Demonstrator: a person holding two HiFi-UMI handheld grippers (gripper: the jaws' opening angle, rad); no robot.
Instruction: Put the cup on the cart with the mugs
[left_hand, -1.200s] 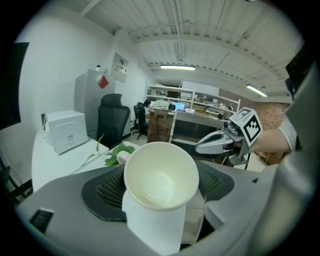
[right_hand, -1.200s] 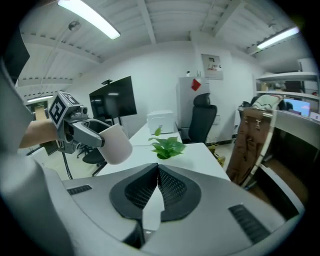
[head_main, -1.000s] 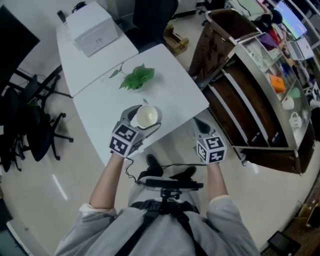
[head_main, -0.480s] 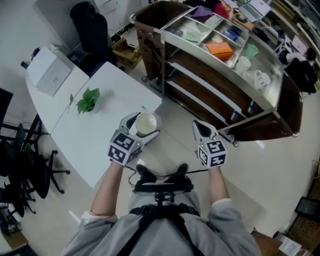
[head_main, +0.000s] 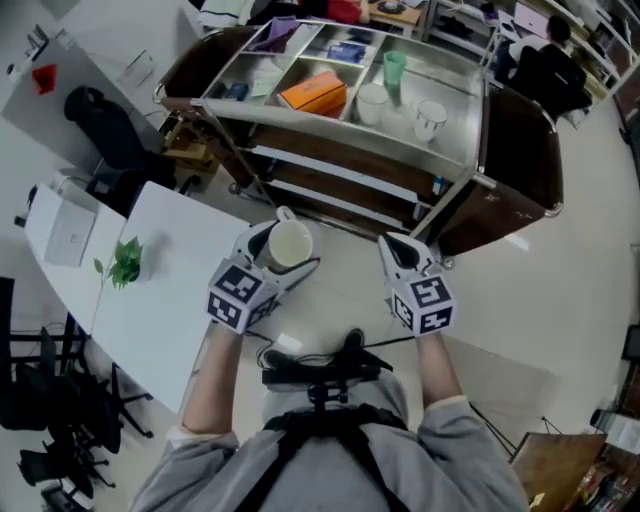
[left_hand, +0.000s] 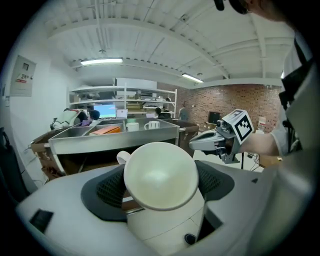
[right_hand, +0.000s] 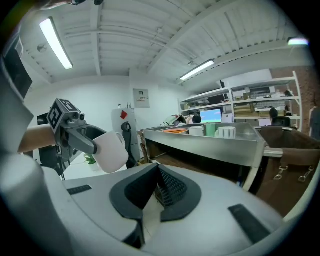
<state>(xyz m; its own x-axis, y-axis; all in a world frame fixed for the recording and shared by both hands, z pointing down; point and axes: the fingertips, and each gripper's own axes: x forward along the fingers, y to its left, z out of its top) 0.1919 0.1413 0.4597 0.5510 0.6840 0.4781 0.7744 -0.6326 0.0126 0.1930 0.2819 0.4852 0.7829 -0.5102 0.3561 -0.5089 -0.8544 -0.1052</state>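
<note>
While the cart (head_main: 470, 150) stands just ahead, the left gripper (head_main: 290, 245) is clamped on the white cup (left_hand: 161, 174) short of the cart, its handle seemingly toward it. The right gripper (right_hand: 154, 192), equally short of the cart, is closed on nothing. White mugs (head_main: 430, 118) sit in the cart's top tray.

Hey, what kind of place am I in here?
Probably an office or lab workroom: white desks, black office chairs, and shelves with a lit computer monitor behind the cart.
</note>
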